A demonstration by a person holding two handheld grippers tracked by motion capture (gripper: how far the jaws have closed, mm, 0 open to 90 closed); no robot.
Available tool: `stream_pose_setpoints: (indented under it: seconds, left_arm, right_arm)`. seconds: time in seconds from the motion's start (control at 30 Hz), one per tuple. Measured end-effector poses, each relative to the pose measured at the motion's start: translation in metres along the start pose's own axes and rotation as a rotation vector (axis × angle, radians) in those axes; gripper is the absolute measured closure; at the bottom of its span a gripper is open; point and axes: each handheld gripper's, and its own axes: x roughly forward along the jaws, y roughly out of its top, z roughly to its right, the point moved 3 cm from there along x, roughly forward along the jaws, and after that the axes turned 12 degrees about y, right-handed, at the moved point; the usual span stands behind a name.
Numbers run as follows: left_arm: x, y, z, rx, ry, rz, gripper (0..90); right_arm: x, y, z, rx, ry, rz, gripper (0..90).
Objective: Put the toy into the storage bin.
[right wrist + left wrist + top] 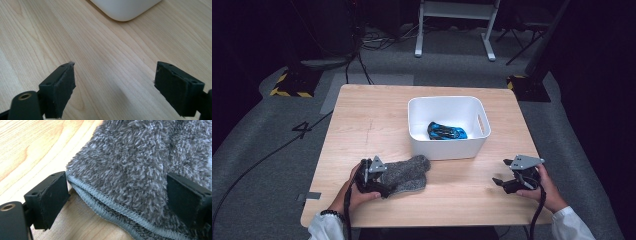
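A grey fuzzy cloth (409,172), doubled over with stitched edges, lies on the wooden table (372,125) in front of the white bin (447,147). My left gripper (387,184) is at the cloth's left end. In the left gripper view the cloth (130,157) lies between the wide-apart jaws of the left gripper (117,182), one jaw at its hem and the other resting on the pile. A blue and black item (447,131) lies inside the bin. My right gripper (502,171) is open over bare wood at the front right, with nothing between the jaws of this right gripper (115,67).
A rounded corner of the white bin (125,8) shows beyond the right jaws. Behind the table, cables run across the grey floor past a white stand (454,27). Dark gear with yellow-black tape (292,82) sits at the far left.
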Motion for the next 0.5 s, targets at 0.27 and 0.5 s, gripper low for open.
stream_pose_setpoints:
  seconds: [0.27, 0.5]
  left_arm:
    - [0.000, 0.000, 0.000, 0.000, 0.000, 0.000, 9.0]
    - [0.000, 0.000, 0.000, -0.003, 0.002, -0.001, 9.0]
  right_arm:
    - [-0.002, -0.020, 0.003, 0.080, 0.011, 0.024, 16.4]
    - [-0.001, -0.042, 0.008, 0.168, 0.004, 0.038, 15.5]
